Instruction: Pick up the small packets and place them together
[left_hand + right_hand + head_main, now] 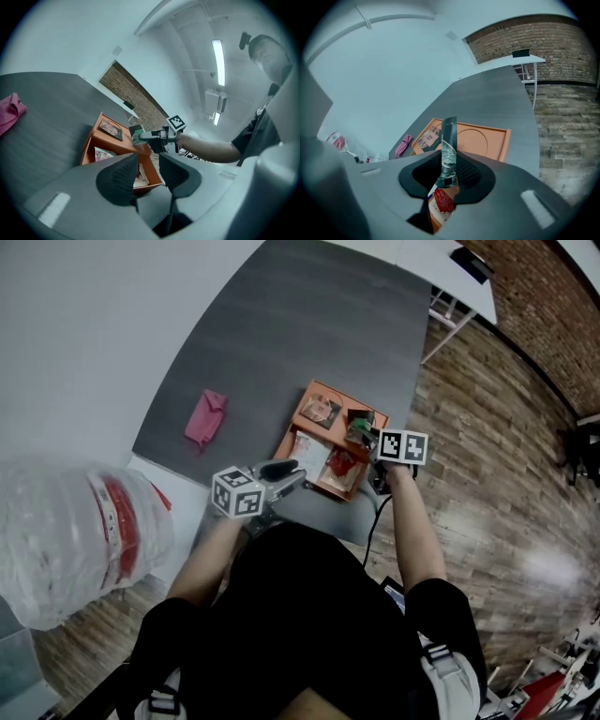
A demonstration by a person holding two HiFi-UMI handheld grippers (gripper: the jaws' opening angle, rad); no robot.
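Observation:
An orange tray (298,414) lies on the grey table near its front edge. In it are a dark packet (322,411), a white packet (308,454) and a red one (343,465). My right gripper (364,435) hovers over the tray's right side, shut on a dark green packet (449,140) that stands up between its pads. The same held packet (136,136) shows in the left gripper view, above the tray (101,138). My left gripper (286,472) hangs at the tray's near left corner, open, nothing between its jaws (149,161).
A pink cloth (205,416) lies on the table left of the tray. A big water bottle (75,540) stands at lower left. The table ends just right of the tray, over wooden floor (487,427). A white table (450,268) stands farther back.

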